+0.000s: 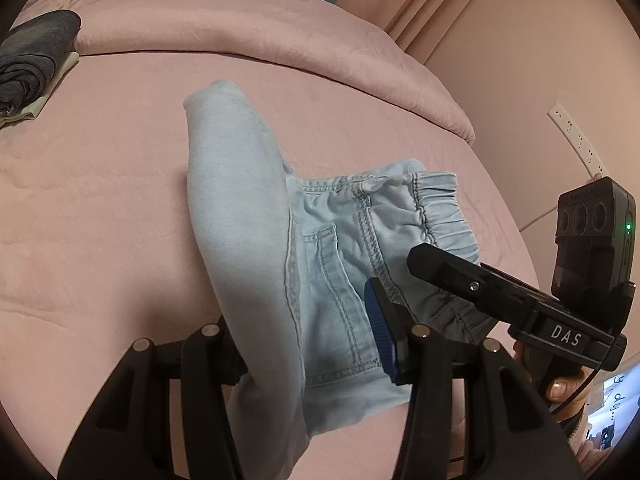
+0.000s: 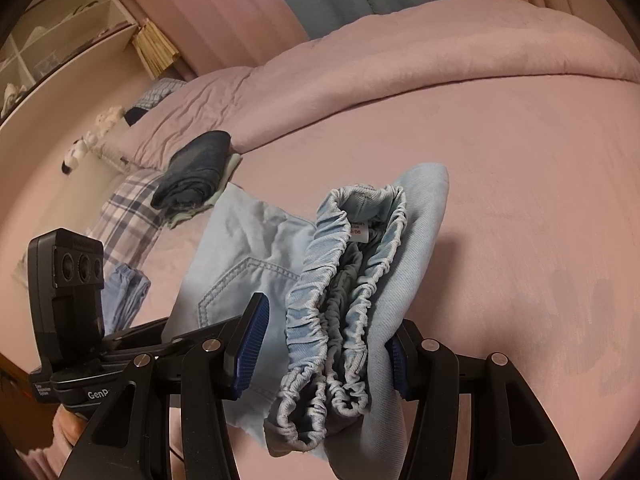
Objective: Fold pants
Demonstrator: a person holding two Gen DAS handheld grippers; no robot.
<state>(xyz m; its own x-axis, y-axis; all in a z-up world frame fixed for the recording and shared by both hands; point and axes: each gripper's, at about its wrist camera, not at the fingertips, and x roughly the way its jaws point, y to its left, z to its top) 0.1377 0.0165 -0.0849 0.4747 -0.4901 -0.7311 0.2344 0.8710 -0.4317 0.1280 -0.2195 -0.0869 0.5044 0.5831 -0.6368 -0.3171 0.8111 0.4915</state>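
Light blue denim pants (image 1: pixel 240 208) lie partly folded on the pink bed sheet (image 1: pixel 100 200). One leg is doubled back over the seat and pockets. In the left wrist view my left gripper (image 1: pixel 304 336) straddles that leg. The cloth hides its left finger, and its right blue pad (image 1: pixel 380 332) stands bare over the pocket. My right gripper (image 1: pixel 424 268) reaches in from the right over the elastic waistband (image 1: pixel 440 208). In the right wrist view the bunched waistband (image 2: pixel 344 312) sits between the jaws of my right gripper (image 2: pixel 324 336). It drapes over the right finger, and the left pad (image 2: pixel 252 344) is clear of it.
A stack of dark folded garments (image 2: pixel 196 168) rests at the far left of the bed, with a plaid cloth (image 2: pixel 124 216) beside it. A rolled pink duvet (image 1: pixel 280 32) runs along the far side. A power strip (image 1: pixel 576 136) hangs on the wall to the right.
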